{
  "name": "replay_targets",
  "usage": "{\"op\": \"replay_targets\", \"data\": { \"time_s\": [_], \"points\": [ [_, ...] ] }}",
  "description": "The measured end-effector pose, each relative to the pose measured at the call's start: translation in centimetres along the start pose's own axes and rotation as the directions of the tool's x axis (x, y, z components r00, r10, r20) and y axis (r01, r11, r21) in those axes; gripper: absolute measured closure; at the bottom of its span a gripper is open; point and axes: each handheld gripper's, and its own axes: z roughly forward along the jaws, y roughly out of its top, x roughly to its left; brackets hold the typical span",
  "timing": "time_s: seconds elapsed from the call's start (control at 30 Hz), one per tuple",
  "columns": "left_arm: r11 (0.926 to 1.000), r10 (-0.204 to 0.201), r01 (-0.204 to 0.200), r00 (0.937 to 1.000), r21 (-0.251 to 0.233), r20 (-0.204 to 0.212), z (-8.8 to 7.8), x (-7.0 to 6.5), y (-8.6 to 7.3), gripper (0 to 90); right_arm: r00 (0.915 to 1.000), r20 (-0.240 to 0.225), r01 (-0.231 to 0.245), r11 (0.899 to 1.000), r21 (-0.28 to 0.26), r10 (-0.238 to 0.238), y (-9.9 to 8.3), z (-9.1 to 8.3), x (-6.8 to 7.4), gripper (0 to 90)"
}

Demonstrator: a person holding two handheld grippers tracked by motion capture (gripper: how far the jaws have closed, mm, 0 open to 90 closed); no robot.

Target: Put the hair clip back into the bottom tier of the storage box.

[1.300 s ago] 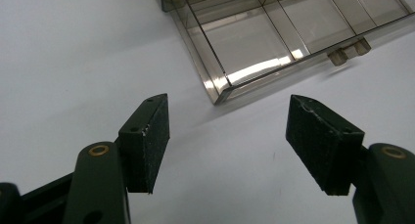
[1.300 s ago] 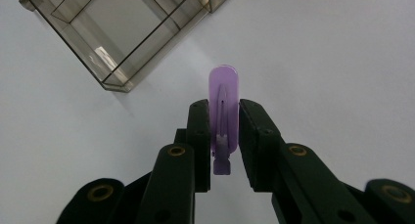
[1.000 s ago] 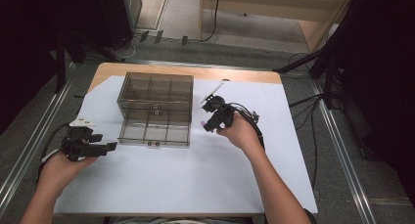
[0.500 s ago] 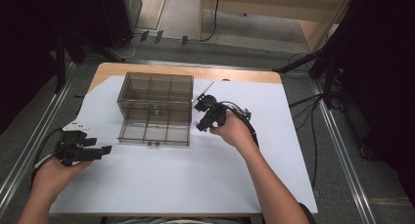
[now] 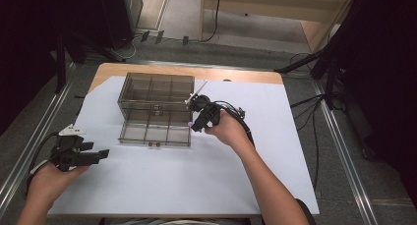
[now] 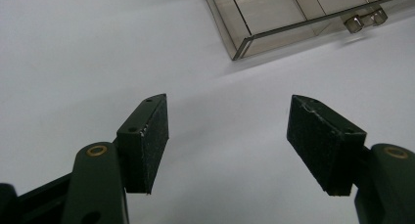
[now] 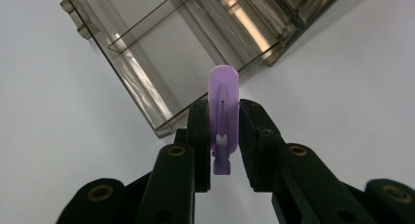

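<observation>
purple clip pinched in the right tool at the near right corner of the box

the right tool (image 7: 224, 145) is clamped on a small purple clip (image 7: 224, 106), its two black jaws pressing the clip's flat sides. the clip stands on edge between the pads, its rounded end poking out past the jaw tips and its short stem down between the jaws. in the high view the right tool (image 5: 195, 121) sits right of the middle of the table (image 5: 275, 136), with the clip (image 5: 190, 123) showing as a small purple spot at the jaw tips, just beside the near right corner of the clear compartment box (image 5: 155, 114). whether the clip touches the box i cannot tell. in the right gripper view the box (image 7: 161, 62) lies beyond the clip, its open compartments behind the clip's rounded end.

the left tool (image 6: 230, 141) has its jaws spread wide with nothing between them, over bare white table. in the high view the left tool (image 5: 96, 155) is at the near left of the table, well apart from the clip, pointing right, with the near left corner of the box (image 6: 274, 23) farther off.
</observation>
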Motion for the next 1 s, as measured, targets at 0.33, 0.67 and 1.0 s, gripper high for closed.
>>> {"op": "replay_targets", "data": {
  "time_s": [0.33, 0.67, 1.0],
  "points": [
    [1.0000, -0.001, 0.001, 1.0000, 0.001, -0.006, 0.0, 0.1, -0.2, 32.8, 0.9997, -0.006, 0.024, 1.000, 0.001, -0.024, 0.5, 0.5, 0.9, 77.0],
    [1.0000, 0.000, 0.001, 1.0000, 0.006, -0.007, 0.0, 0.0, -0.2, 32.8, 0.9989, -0.018, 0.044, 0.999, 0.004, -0.044, 1.1, 1.3, 1.6, 77.0],
    [1.0000, 0.000, 0.001, 1.0000, 0.005, -0.008, 0.0, 0.0, -0.3, 32.8, 0.9972, -0.023, 0.071, 0.997, 0.017, -0.071, 1.6, 2.5, 2.9, 77.0]
  ]
}}
